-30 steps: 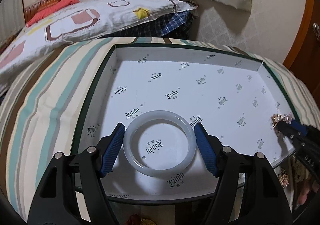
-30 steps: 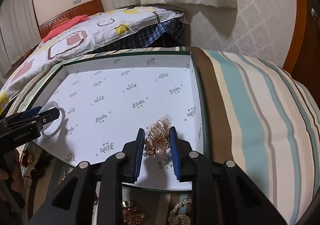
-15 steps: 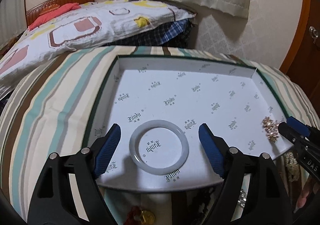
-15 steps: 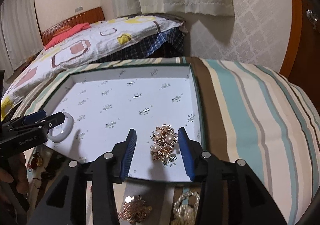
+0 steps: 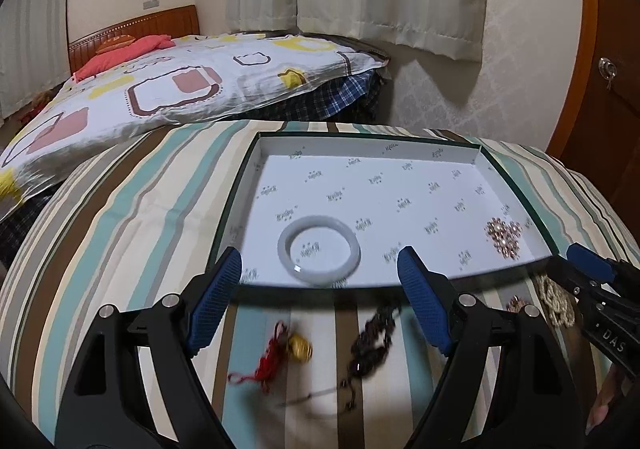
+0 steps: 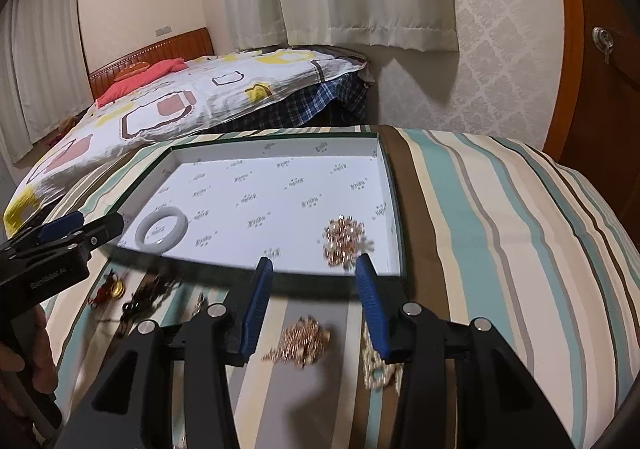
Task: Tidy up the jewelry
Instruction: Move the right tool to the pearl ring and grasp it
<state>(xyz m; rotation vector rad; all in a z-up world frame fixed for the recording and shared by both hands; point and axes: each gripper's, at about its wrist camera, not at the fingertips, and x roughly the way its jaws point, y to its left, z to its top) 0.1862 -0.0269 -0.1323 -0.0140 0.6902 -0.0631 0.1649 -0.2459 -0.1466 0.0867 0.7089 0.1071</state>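
Note:
A pale jade bangle lies flat near the front left of the white-lined box. A gold and pearl brooch rests in the front right corner. My left gripper hangs open just in front of the box's near edge, with nothing between its blue fingers. In the right wrist view my right gripper is open at the same edge, and the brooch lies free just beyond its tips. The bangle and left gripper show at the left.
Loose jewelry lies on the striped bed cover in front of the box: a red cord with a gold bell, a dark bead string, a gold cluster and a pearl piece. A pillow and a bed stand behind.
The left jaws spread off the bangle and the right jaws let go of the brooch. Both grippers drew back and up out of the box, leaving both pieces inside.

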